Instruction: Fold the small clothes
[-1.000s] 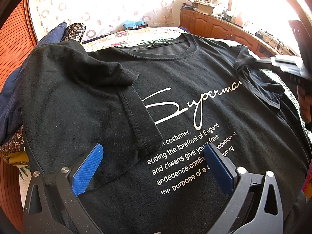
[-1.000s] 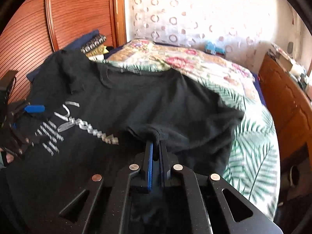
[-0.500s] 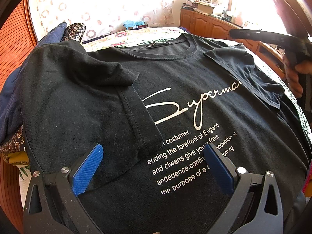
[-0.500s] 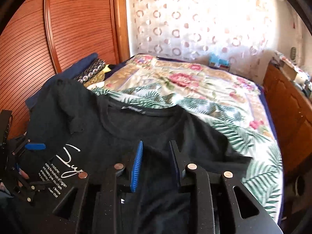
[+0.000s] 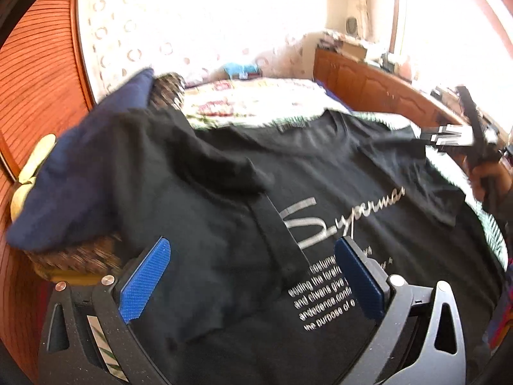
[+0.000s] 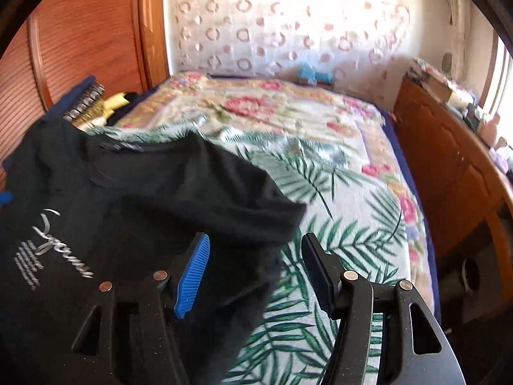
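A black T-shirt (image 5: pixel 320 173) with white lettering lies spread on the bed, both sleeves folded in over the chest. My left gripper (image 5: pixel 253 276) is open and empty, hovering above the shirt's left side over the folded left sleeve (image 5: pixel 279 243). My right gripper (image 6: pixel 256 272) is open and empty, above the shirt's right edge (image 6: pixel 224 199) where the folded right sleeve lies. In the left wrist view the right gripper (image 5: pixel 449 134) shows at the far right beside the shirt's shoulder.
The bed has a floral and palm-leaf cover (image 6: pixel 336 192). A navy cushion (image 5: pixel 80 173) and patterned folded cloths (image 5: pixel 77 253) lie left of the shirt by the wooden wall (image 6: pixel 80 48). A wooden cabinet (image 6: pixel 449 166) with clutter runs along the right.
My right gripper let go of the right sleeve, opened wide and drew back to the shirt's right edge. My left gripper lifted and tilted up, staying open.
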A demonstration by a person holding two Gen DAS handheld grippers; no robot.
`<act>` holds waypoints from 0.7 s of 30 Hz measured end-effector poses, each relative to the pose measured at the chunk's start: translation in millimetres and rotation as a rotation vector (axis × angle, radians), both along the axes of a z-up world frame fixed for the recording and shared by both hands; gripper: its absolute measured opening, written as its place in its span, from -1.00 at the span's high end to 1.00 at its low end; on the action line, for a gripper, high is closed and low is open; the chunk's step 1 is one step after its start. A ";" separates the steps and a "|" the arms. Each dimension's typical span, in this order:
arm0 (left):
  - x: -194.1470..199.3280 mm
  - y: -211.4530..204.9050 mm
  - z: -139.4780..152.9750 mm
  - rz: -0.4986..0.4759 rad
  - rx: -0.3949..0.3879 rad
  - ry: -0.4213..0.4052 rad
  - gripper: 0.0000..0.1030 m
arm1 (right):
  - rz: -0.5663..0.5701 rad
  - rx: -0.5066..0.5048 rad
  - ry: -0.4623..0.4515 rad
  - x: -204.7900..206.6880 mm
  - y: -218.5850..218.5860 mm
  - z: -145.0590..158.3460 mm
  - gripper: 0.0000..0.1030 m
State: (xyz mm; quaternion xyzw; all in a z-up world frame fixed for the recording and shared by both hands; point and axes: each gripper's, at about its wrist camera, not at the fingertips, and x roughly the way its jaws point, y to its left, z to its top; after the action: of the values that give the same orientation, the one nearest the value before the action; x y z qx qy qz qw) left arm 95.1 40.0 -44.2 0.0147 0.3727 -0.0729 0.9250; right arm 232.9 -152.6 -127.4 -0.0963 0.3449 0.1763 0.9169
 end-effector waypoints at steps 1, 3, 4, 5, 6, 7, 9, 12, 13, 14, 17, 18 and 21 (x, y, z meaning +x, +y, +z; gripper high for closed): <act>0.5 4.7 5.3 0.006 -0.001 -0.012 -1.00 | -0.004 0.019 0.011 6.4 -0.4 -2.6 -0.20; 2.9 12.6 13.5 0.023 0.006 -0.032 -1.00 | -0.009 0.045 0.041 19.2 2.7 -8.6 -0.20; 6.4 17.6 17.8 0.034 0.012 -0.041 -1.00 | -0.015 0.048 0.049 25.0 5.5 -11.2 -0.20; 8.3 20.3 20.7 0.045 0.018 -0.047 -1.00 | -0.017 0.048 0.057 32.1 6.6 -12.1 -0.20; 11.6 24.5 23.8 0.057 0.022 -0.054 -1.00 | -0.017 0.048 0.062 37.8 8.4 -14.3 -0.20; 16.7 31.0 25.7 0.070 0.023 -0.059 -1.00 | -0.013 0.050 0.064 43.4 7.2 -15.1 -0.20; 23.1 41.5 28.4 0.093 0.022 -0.066 -1.00 | -0.004 0.047 0.056 53.1 9.6 -15.2 -0.20; 35.6 57.6 30.2 0.122 0.014 -0.067 -1.00 | -0.003 0.031 0.037 56.8 13.3 -13.3 -0.20; 38.6 61.3 30.3 0.125 0.012 -0.066 -0.99 | -0.003 0.031 0.037 57.6 15.2 -14.7 -0.20; 43.1 65.3 30.6 0.126 0.008 -0.066 -0.96 | -0.003 0.033 0.037 52.5 11.2 -12.9 -0.20; 56.0 72.9 30.6 0.128 0.005 -0.058 -0.77 | -0.005 0.024 0.034 50.0 8.5 -12.2 -0.20; 59.0 74.6 30.7 0.126 0.003 -0.055 -0.71 | -0.005 0.024 0.033 49.2 6.9 -11.8 -0.20; 67.4 85.1 31.4 0.133 -0.015 -0.044 -0.41 | -0.004 0.024 0.032 45.7 0.5 -8.8 -0.20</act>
State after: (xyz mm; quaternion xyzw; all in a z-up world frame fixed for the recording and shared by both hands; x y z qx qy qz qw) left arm 162.5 125.1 -12.9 -0.0153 0.3520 -0.0139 0.9358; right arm 278.6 -152.1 -136.2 -0.0817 0.3578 0.1802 0.9126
